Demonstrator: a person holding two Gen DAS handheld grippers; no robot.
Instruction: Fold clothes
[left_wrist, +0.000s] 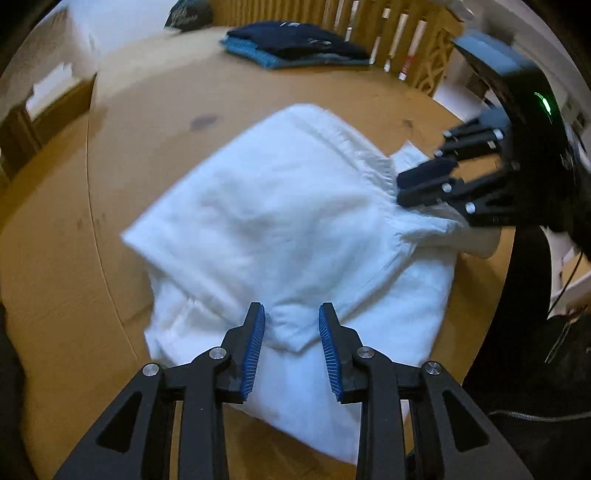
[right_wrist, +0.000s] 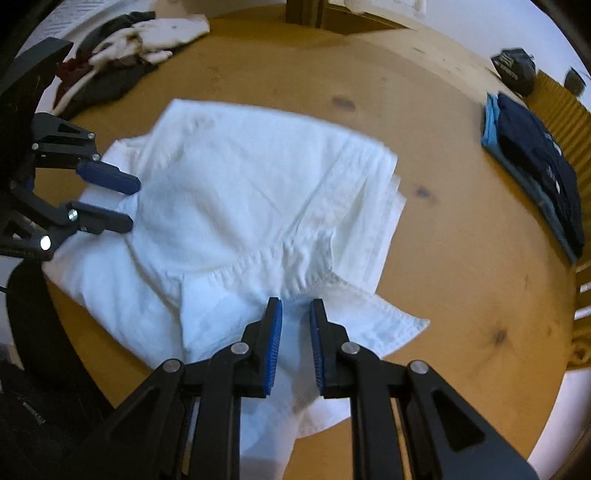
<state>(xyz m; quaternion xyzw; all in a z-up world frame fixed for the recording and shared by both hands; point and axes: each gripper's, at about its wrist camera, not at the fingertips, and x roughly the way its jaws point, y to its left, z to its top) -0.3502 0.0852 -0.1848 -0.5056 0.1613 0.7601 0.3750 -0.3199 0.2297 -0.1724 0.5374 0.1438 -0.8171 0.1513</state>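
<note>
A white garment (left_wrist: 280, 221) lies partly folded on the round wooden table (left_wrist: 147, 110). My left gripper (left_wrist: 291, 325) hovers over its near edge, jaws apart, with a folded corner lying loose between the blue pads. In the right wrist view the left gripper (right_wrist: 122, 201) stands open at the cloth's left edge. My right gripper (right_wrist: 295, 325) has its jaws close together at the gathered seam of the white garment (right_wrist: 258, 177), with a pinch of cloth between the pads. From the left wrist view the right gripper (left_wrist: 417, 166) sits on the garment's right side.
A stack of folded dark blue and light blue clothes (left_wrist: 295, 44) (right_wrist: 535, 166) sits at the far table edge beside a slatted wooden chair back (left_wrist: 399, 33). A heap of unfolded clothes (right_wrist: 122, 48) lies at the table's far left. A dark cap (right_wrist: 515, 66) lies beyond the stack.
</note>
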